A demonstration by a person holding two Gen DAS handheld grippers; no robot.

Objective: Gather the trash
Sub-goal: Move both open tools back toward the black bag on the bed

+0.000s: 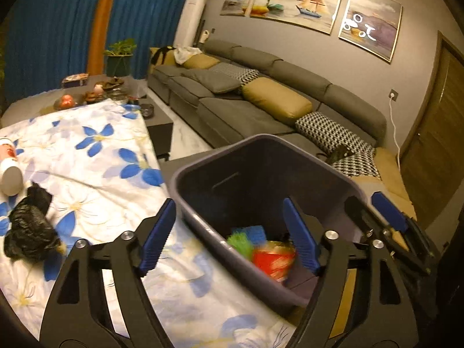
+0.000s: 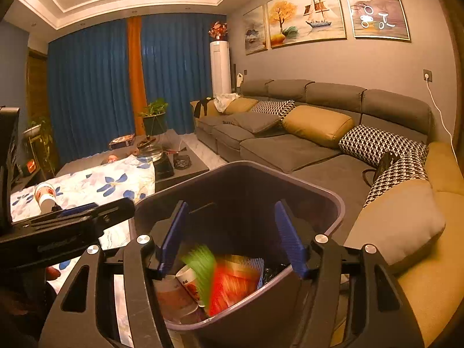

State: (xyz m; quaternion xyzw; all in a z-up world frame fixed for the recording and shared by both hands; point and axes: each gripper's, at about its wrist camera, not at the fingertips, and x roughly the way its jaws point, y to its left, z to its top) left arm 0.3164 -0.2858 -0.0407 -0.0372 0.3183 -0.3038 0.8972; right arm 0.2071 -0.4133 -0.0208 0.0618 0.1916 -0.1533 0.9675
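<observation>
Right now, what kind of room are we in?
Most likely a home living room. A long grey sectional sofa with cushions runs along the wall, three framed paintings hang above it, and blue curtains cover the window. A trash bin sits beside the low table's floral cloth.

Bin [image 1: 203, 185] right of table [image 1: 162, 121], before sofa [image 1: 261, 107]. Wrappers [image 2: 232, 284] and cups [image 2: 185, 287] in bin. Cloth [image 1: 95, 156] on table; bag [image 1: 29, 232] and cup [image 1: 10, 171] on cloth, cup behind bag. Plant [image 1: 120, 56] behind table.
</observation>
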